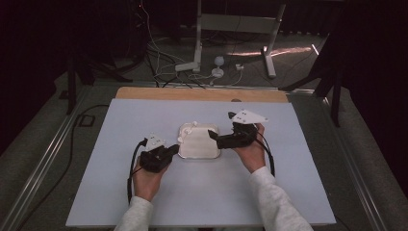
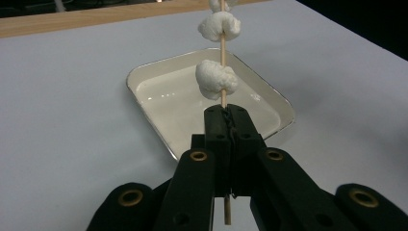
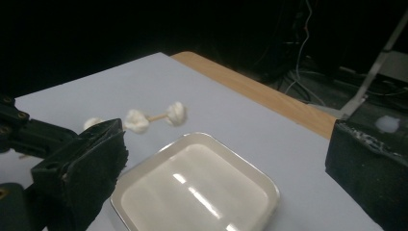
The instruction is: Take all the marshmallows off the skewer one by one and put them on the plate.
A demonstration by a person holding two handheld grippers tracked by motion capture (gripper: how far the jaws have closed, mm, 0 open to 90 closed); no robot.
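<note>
Above empty white tray (image 2: 159, 103), skewer (image 2: 223, 48) with marshmallows (image 2: 215, 79); left tool (image 2: 226, 126) clamps skewer.

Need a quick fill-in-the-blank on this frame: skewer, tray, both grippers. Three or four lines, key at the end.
1. The left gripper is shut on a thin wooden ____ that carries white marshmallows.
2. The tray on the table is ____ of food.
3. The right gripper has its jaws ____, with nothing held between them.
4. In the left gripper view the skewer reaches out over the ____.

Missing words: skewer; empty; open; tray
</note>
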